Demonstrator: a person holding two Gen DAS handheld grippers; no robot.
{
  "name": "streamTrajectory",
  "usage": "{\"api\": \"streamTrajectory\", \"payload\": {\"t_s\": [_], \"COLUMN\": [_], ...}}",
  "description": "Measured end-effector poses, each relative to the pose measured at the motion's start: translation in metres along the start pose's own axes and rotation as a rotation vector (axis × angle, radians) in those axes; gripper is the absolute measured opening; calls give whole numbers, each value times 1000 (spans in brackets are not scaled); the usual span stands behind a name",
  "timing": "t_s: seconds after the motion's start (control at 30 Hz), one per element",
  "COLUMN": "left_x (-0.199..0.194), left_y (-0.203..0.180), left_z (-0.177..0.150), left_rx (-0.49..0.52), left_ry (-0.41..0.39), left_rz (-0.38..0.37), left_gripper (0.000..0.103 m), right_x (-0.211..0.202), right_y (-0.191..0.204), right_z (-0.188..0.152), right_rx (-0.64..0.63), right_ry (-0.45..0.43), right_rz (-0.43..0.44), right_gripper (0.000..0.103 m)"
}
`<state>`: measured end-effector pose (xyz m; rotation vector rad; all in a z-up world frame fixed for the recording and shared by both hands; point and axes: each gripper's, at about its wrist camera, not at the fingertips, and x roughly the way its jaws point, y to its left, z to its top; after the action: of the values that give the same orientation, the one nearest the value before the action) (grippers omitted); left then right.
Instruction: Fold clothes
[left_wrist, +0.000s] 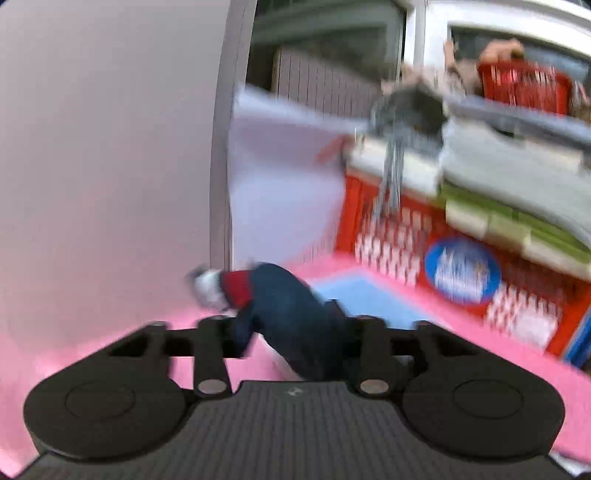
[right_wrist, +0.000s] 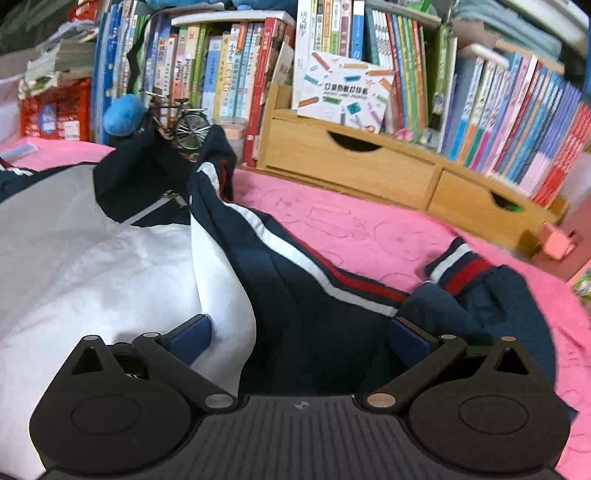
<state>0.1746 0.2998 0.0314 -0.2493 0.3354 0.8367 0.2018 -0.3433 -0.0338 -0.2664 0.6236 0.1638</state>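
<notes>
A navy, white and red track jacket (right_wrist: 155, 266) sprawls across a pink blanket (right_wrist: 351, 229) in front of crowded bookshelves (right_wrist: 369, 55) and a wooden drawer unit (right_wrist: 354, 166), partway through being folded. The left claw (left_wrist: 295, 343) is clenched on one navy sleeve (left_wrist: 288, 310), its striped cuff (left_wrist: 225, 291) dangling beyond the fingers; the blurred view suggests the sleeve is being carried, probably to lay it over the jacket's body. Behind it stands a red crate (left_wrist: 424, 240) with folded linen stacked above. The right claw (right_wrist: 301, 339) sits released, jaws spread wide over the jacket's dark side panel, a blue pad (right_wrist: 192, 336) to either side and gripping nothing. It appears poised to pin or pinch the fabric. The other sleeve (right_wrist: 476, 295) lies crumpled to its right, not yet folded in.
</notes>
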Motion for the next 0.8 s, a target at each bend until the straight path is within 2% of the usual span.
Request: {"api": "streamTrajectory", "payload": {"t_s": [0.03,0.07,0.1,0.2,0.23,0.3,0.33,0.37,0.4,0.5,0.63,0.7,0.77,0.8], "left_x": [-3,-6,-9,-16,-12,-6,-3,-8,-14,-47,-54,-31,-19,-16], "left_y": [2,4,5,18,21,27,30,33,36,44,58,65,62,58], "left_z": [14,29,43,74,77,68,60,45,29,-13,-38,-46,-50,-51], "left_rx": [-10,-21,-31,-57,-57,-38,-24,-6,12,60,43,-11,-36,-37], "left_ry": [-55,-112,-168,-244,-210,-65,20,66,110,122,214,346,394,383], "left_rz": [18,36,55,35,9,-70,-110,-125,-137,-184,-157,-175,-167,-187], "left_gripper": [20,14,13,14,16,34,56,84,93,100,103,103,103,103], "right_x": [-2,-4,-8,-19,-22,-26,-25,-24,-23,-19,-13,-12,-11,-11], "right_y": [4,7,9,19,27,47,58,69,80,104,116,120,120,120], "right_z": [3,7,14,37,46,59,61,63,65,67,58,54,49,47], "right_rx": [0,2,18,54,46,7,-13,-34,-54,-92,-93,-89,-76,-70], "right_ry": [5,8,-5,-38,-47,-66,-75,-84,-92,-99,-71,-58,-43,-36], "right_rz": [-26,-47,-41,-16,21,91,108,124,140,189,237,240,244,247], "right_gripper": [100,97,93,92,92,94,95,96,96,97,97,97,97,97]}}
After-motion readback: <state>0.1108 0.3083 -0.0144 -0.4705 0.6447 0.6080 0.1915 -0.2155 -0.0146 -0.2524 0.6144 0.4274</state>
